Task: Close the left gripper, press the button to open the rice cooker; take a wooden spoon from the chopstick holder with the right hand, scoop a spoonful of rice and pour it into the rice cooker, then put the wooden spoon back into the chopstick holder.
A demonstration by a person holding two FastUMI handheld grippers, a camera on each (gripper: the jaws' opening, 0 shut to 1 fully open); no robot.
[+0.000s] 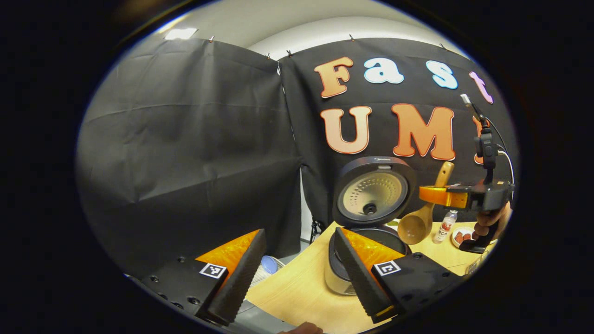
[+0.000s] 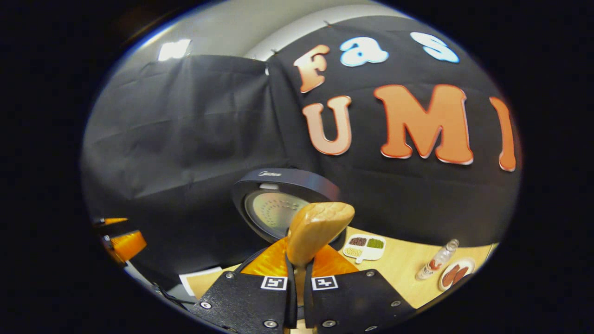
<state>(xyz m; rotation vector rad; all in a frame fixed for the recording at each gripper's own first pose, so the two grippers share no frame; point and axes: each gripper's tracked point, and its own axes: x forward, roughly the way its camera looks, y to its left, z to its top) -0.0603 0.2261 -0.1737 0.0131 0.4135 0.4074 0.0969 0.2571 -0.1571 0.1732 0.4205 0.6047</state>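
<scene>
Fingers of the right gripper point(image 2: 297, 297) are clamping the wooden spoon point(image 1: 420, 218) by its stiff, light handle beside the open rice cooker point(image 1: 371, 195); left gripper point(image 1: 297, 273) is hanging wide open.

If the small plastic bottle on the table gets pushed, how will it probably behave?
The bottle is narrow and upright, so it would probably tip easily. Being round, it may then roll toward the plate beside it. It looks like thin clear plastic, so likely light; how full it is cannot be told.
</scene>
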